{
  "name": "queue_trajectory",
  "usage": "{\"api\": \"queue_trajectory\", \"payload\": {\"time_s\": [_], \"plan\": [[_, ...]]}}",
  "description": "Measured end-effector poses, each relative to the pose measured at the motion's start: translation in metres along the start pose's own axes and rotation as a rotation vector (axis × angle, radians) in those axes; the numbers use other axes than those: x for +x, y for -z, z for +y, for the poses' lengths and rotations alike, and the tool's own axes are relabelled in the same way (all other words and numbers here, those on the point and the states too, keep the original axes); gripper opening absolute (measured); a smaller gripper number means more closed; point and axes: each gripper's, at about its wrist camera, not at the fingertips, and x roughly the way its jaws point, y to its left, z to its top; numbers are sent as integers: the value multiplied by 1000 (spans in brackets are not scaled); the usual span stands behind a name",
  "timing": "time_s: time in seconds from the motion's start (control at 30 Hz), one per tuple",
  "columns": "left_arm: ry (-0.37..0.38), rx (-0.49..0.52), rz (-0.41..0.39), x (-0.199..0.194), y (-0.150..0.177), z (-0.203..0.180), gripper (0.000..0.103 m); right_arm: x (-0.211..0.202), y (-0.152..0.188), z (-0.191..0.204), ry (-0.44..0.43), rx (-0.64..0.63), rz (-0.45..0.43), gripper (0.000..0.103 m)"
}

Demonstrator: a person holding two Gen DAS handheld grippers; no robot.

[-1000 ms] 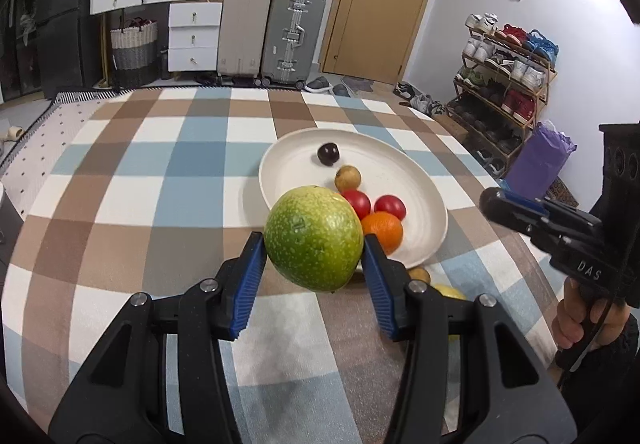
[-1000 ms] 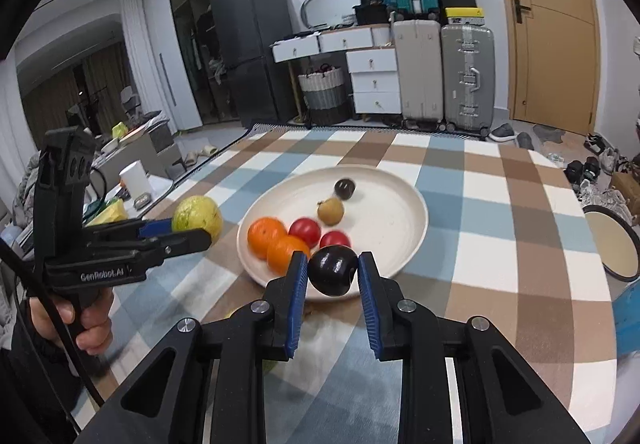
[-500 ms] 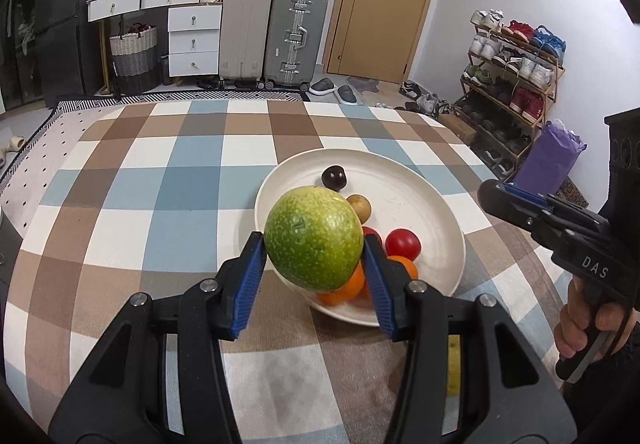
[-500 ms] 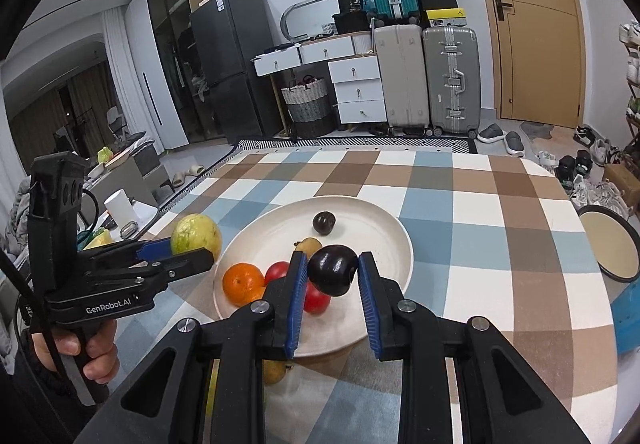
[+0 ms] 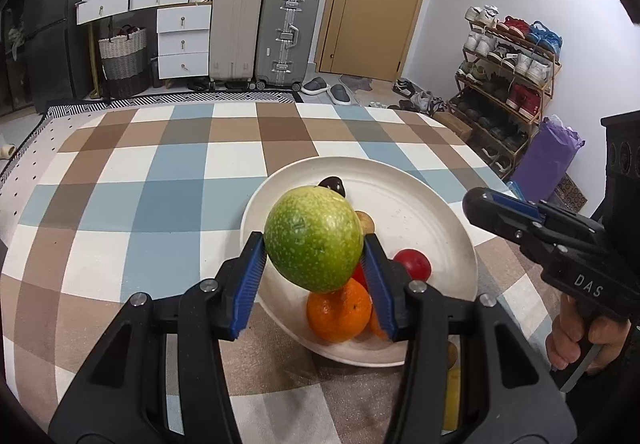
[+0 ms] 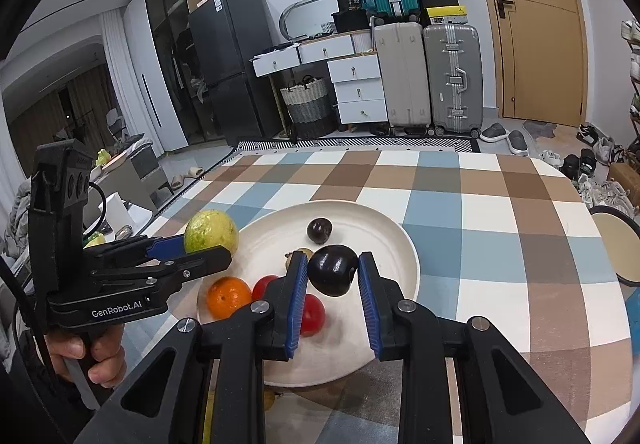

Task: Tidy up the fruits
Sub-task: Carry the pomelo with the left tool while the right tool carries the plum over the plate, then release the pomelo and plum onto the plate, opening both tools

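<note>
The left gripper (image 5: 314, 268) is clamped on a green fruit (image 5: 313, 238) over the near left rim of the white plate (image 5: 420, 212). The right gripper (image 6: 333, 284), low centre, clamps a dark plum (image 6: 333, 269) above the plate's middle.

A speckled green fruit (image 5: 314, 238) is hanging above the near-left rim of the cream plate (image 5: 424, 204), clamped between blue pads. A glossy dark plum (image 6: 333, 269) is likewise being held over the plate's middle. On the plate, a second dark plum (image 6: 319, 230) is sitting toward the far rim, a small brownish fruit (image 5: 366, 221) nearer the centre, and an orange (image 5: 338, 310) and red fruits (image 5: 413, 263) are clustering by the near-left rim.
</note>
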Motion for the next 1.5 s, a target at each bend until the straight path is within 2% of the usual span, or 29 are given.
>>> {"api": "queue_trajectory", "payload": {"time_s": [0.37,1.0,1.07,1.13,1.2,1.3,1.37,1.43,1.5], "plan": [[-13,-14,10,11,4,5,46,24,10,1,21,-9,78,26],[-31,-19,23,19,7,8,46,27,11,6,36,-30,75,27],[-39,-18,11,19,7,9,46,27,12,6,35,-26,77,32],[-28,-17,2,16,7,9,46,25,12,5,38,-23,69,45],[-23,-11,-5,13,6,7,47,21,12,6,44,-28,50,49],[-33,-11,-4,13,7,9,56,18,13,7,55,-37,48,52],[-32,-19,1,11,8,10,64,17,14,4,57,-27,49,57],[-37,-29,2,8,10,11,72,12,15,-1,53,-4,36,70],[-32,-37,6,4,11,12,78,7,16,-5,51,17,22,79]]}}
